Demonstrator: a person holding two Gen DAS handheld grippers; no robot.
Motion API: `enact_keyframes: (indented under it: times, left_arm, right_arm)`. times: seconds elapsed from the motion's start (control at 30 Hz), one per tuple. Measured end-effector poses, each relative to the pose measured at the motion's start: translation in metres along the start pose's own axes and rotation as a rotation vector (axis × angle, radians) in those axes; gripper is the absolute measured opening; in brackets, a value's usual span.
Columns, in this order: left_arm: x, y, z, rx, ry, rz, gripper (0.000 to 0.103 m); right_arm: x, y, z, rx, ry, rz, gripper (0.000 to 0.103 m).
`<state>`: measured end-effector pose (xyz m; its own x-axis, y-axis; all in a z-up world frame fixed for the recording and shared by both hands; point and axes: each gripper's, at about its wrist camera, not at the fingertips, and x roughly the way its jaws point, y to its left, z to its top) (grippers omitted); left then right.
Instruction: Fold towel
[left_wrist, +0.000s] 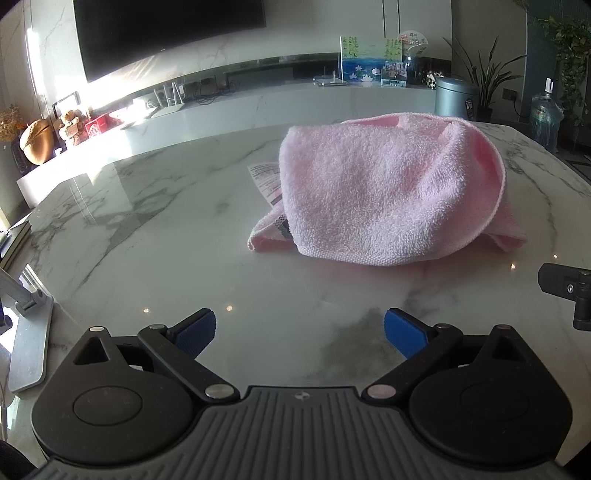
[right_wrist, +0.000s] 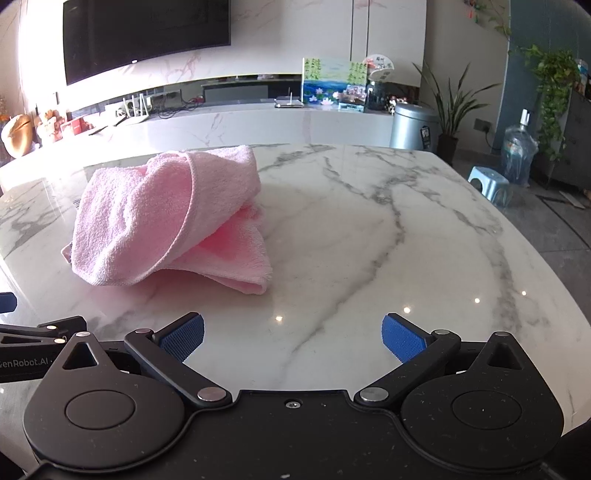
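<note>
A pink terry towel (left_wrist: 388, 188) lies crumpled in a loose heap on the white marble table (left_wrist: 166, 251). In the right wrist view the towel (right_wrist: 162, 221) sits ahead and to the left, with a folded layer sticking out at its lower right. My left gripper (left_wrist: 299, 332) is open and empty, a short way in front of the towel. My right gripper (right_wrist: 291, 336) is open and empty over bare marble (right_wrist: 369, 240), to the right of the towel. A white paper label (left_wrist: 266, 177) pokes out from under the towel's left side.
A metal stand (left_wrist: 29, 332) rests at the table's left edge. Part of the right gripper (left_wrist: 569, 291) shows at the right of the left wrist view. Beyond the table are a TV wall, a low marble console, a grey bin (right_wrist: 413, 125), plants and a blue stool (right_wrist: 487, 184).
</note>
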<state>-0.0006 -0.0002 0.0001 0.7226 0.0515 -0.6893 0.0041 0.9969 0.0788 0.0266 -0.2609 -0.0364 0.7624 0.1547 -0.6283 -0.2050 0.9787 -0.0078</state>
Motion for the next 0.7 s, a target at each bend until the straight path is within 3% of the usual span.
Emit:
enact_keyframes:
  times: [0.37,0.7]
  left_arm:
    - [-0.0037,-0.0010,-0.0044,0.021,-0.022,-0.042,0.099]
    - [-0.0044,0.0012,-0.0042,0.006,-0.034,-0.023,0.099]
  right_arm:
    - [-0.0033,0.0010,-0.0044,0.012,-0.011,0.029,0.103]
    - [0.0004,-0.0042,-0.0044,0.014,0.013,0.043,0.103]
